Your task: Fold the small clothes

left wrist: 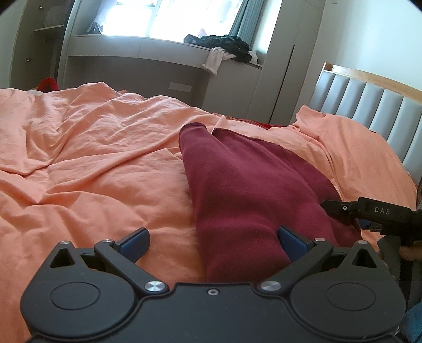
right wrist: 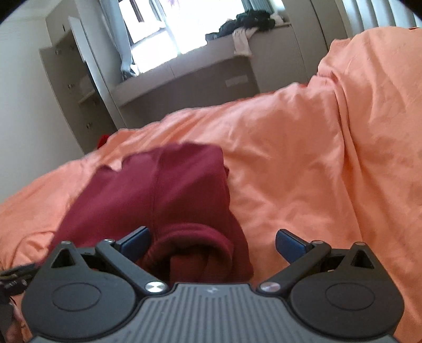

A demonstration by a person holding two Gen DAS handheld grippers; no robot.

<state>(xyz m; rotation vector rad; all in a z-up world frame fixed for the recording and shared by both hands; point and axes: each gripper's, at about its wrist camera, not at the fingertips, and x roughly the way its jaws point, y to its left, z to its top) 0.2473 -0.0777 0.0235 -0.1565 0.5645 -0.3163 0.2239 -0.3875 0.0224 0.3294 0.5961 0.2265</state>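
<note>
Two grippers hover with jaws spread wide, the left gripper and right gripper each gripping nothing. The maroon trousers stretch toward twelve o'clock on the orange duvet, legs laid together; I judge crosswise folds remain.

Rumpled orange bedding, padded grey headboard, clothes heap on window ledge

My own black gripper body hides the near end of the maroon knit trousers, my right-hand gripper is cut off by the right edge, and the far dark heap of clothes on the window ledge is too blurred to identify.
</note>
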